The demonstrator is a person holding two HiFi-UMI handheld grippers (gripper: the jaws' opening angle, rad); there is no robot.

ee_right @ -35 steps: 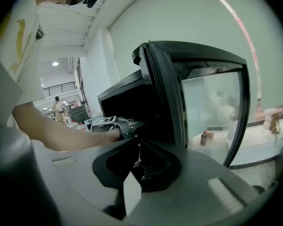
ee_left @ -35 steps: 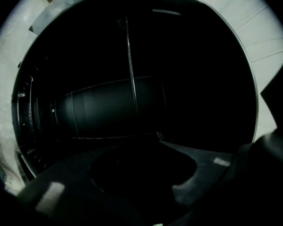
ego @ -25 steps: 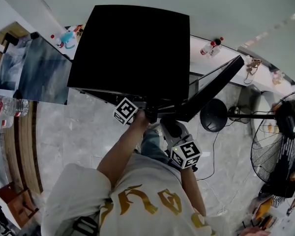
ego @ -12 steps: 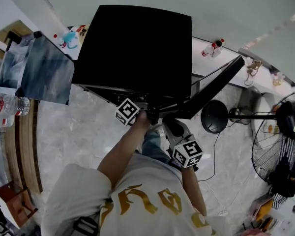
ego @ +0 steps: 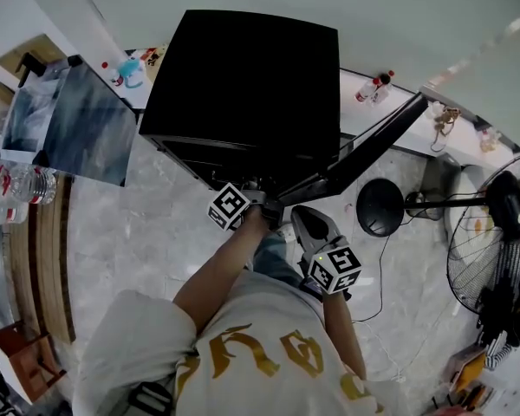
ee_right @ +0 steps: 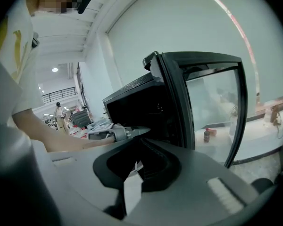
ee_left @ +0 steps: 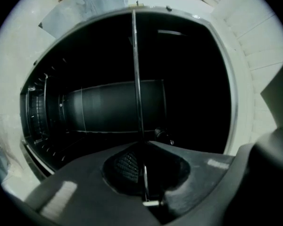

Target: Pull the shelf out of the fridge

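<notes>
Best to draw the left gripper (ee_left: 142, 149) straight back and level, I judge — a tilt could jam the shelf (ee_left: 136, 79) in its side rails. Its jaws are clenched on the shelf's thin edge, which runs ahead into the dark fridge (ee_left: 108, 107). The right gripper (ee_right: 136, 168) is all but closed on nothing — the glass door (ee_right: 212, 102) stands beyond its jaws.

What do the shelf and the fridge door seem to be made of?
Shelf: probably metal wire, a thin straight rod with a bright glint. Fridge door: clear glass pane, since things behind show through, in a dark frame, perhaps plastic.
</notes>
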